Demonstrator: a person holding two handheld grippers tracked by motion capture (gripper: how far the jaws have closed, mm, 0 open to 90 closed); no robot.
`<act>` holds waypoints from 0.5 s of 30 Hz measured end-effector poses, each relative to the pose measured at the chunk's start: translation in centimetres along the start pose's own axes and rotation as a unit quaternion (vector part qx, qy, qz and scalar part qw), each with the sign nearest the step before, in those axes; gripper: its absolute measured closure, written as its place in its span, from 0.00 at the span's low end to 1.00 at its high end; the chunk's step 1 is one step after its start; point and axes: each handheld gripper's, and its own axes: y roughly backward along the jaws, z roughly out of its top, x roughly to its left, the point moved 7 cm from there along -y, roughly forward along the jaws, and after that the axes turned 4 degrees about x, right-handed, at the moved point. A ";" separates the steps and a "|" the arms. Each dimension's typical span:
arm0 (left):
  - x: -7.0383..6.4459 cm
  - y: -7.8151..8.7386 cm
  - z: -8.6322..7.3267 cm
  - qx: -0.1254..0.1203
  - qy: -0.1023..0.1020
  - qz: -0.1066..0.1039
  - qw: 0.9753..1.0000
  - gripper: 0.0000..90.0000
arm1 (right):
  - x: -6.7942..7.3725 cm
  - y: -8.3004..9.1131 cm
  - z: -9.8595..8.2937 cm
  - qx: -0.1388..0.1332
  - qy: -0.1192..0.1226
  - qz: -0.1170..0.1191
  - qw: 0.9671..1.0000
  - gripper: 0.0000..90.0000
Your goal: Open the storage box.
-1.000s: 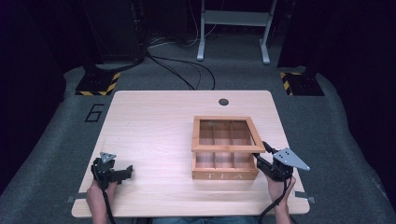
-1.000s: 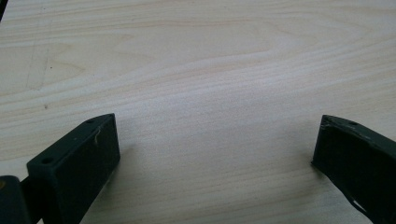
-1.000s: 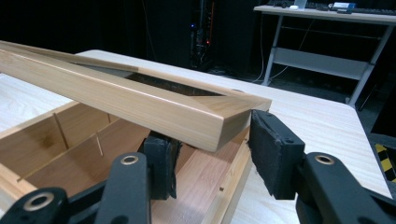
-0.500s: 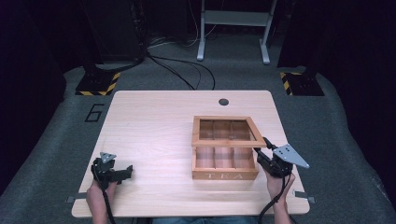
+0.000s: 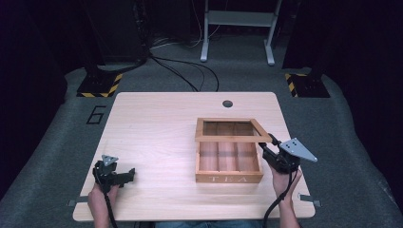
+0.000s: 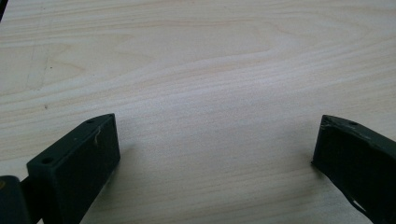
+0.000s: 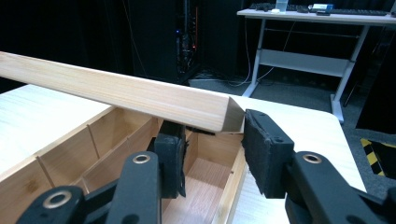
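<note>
A wooden tea box with "TEA" on its front wall stands right of the table's middle, with several empty compartments inside. Its framed glass lid is hinged at the back and tilted up at the front. My right gripper is at the lid's front right corner. In the right gripper view the jaws stand on either side of the lid's rail, shut on it. My left gripper rests open near the table's front left, with bare tabletop between its jaws.
The light wooden table has a round cable hole near its far edge. Beyond it are a grey floor with cables, hazard-striped stand bases and a white desk frame.
My right gripper has risen slightly and the lid's front edge has come up with it. The left gripper has stayed still.
</note>
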 end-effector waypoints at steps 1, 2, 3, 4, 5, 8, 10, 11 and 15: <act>0.0 0.0 0.0 0.000 0.000 0.000 1.000 0.01 | -0.1 0.0 0.2 0.002 -0.002 0.000 1.000 0.66; 0.0 0.0 0.0 0.000 0.000 0.000 1.000 0.01 | -0.1 -0.1 0.4 0.003 -0.004 0.001 1.000 0.66; 0.0 0.0 0.0 0.000 0.000 0.000 1.000 0.01 | -0.2 -0.1 0.6 0.006 -0.006 0.002 1.000 0.66; 0.0 0.0 0.0 0.000 0.000 0.000 1.000 0.01 | -0.2 -0.2 0.8 0.008 -0.007 0.003 1.000 0.66; 0.0 0.0 0.0 0.000 0.000 0.000 1.000 0.01 | -0.2 -0.2 0.9 0.011 -0.010 0.004 1.000 0.66; 0.0 0.0 0.0 0.000 0.000 0.000 1.000 0.01 | -0.4 -0.4 1.5 0.018 -0.014 0.006 1.000 0.67; 0.0 0.0 0.0 0.000 0.000 0.000 1.000 0.01 | -0.5 -0.5 1.8 0.021 -0.018 0.006 1.000 0.67; 0.0 0.0 0.0 0.000 0.000 0.000 1.000 0.01 | -0.5 -0.5 1.9 0.024 -0.020 0.006 0.999 0.67; 0.0 0.0 0.0 0.000 0.000 0.000 1.000 0.01 | -0.7 -0.7 2.5 0.029 -0.025 0.007 0.999 0.67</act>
